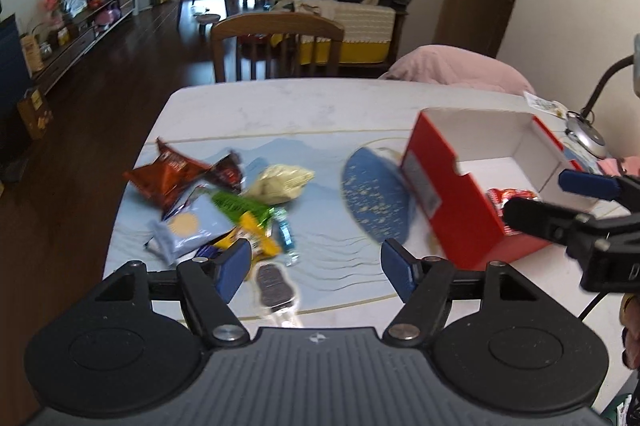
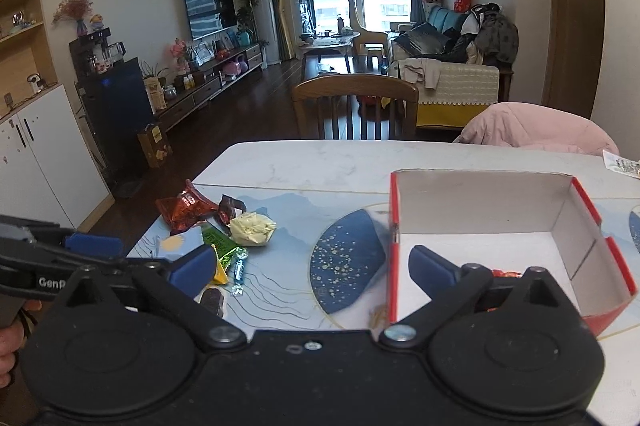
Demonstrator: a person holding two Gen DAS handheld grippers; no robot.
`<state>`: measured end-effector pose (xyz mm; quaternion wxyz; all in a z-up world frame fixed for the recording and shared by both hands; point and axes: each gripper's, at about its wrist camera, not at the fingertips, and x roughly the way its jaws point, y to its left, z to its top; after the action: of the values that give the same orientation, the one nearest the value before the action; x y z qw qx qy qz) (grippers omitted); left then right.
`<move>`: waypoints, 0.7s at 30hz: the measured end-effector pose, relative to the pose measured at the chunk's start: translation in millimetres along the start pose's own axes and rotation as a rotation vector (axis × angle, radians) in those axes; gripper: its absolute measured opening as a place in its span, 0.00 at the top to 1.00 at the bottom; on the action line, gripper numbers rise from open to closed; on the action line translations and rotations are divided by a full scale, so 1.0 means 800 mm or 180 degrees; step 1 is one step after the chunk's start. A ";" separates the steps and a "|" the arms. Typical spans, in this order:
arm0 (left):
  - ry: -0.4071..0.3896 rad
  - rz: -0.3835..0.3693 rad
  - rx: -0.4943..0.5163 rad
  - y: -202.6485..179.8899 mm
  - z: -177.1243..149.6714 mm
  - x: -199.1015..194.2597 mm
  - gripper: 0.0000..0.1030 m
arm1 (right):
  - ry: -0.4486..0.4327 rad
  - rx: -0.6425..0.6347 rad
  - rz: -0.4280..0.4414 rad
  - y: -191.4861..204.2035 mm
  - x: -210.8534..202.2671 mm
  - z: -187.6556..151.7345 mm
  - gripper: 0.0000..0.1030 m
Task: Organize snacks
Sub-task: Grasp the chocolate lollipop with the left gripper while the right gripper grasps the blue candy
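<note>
A pile of snack packets [image 1: 216, 206] lies on the table's left side: a red-brown bag [image 1: 168, 178], a pale yellow bag [image 1: 280, 182], a light blue packet [image 1: 188, 230], green and yellow wrappers, and a dark cookie packet [image 1: 274, 286]. The pile also shows in the right wrist view [image 2: 216, 230]. An open red box [image 1: 460, 202] with a white inside stands at the right [image 2: 480, 238]; a red snack [image 1: 508, 196] lies in it. My left gripper [image 1: 316, 268] is open and empty above the cookie packet. My right gripper [image 2: 312, 270] is open and empty at the box's near left corner.
A round dark blue speckled mat [image 1: 376, 198] lies between the pile and the box. A wooden chair [image 1: 276, 46] stands at the table's far edge. A pink garment [image 1: 456, 66] hangs at the far right. A lamp base [image 1: 588, 138] sits beyond the box.
</note>
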<state>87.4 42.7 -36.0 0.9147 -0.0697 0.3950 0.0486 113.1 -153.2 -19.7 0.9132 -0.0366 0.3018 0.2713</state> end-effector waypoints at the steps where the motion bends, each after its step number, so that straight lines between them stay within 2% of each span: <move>1: 0.0015 0.0013 -0.0028 0.005 -0.002 0.003 0.31 | 0.0019 -0.0001 0.0002 0.001 0.005 0.001 0.00; 8: 0.0103 0.0105 -0.0087 0.022 -0.010 0.035 0.31 | 0.0118 -0.0124 0.0004 0.009 0.035 0.006 0.00; 12: 0.0236 0.0129 -0.0154 0.026 -0.019 0.063 0.31 | 0.0190 -0.0199 -0.0003 0.008 0.063 0.013 0.00; 17: 0.0355 0.0213 -0.0206 0.030 -0.031 0.097 0.31 | 0.0354 -0.0314 0.0126 0.014 0.113 0.025 0.00; 21: 0.0462 0.0274 -0.0365 0.042 -0.037 0.123 0.31 | 0.0507 -0.0434 0.0199 0.026 0.161 0.033 0.00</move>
<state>128.6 73.8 -130.9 0.8753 -0.1082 0.4594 0.1051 202.5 -68.2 -69.7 0.8729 -0.1107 0.3552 0.3157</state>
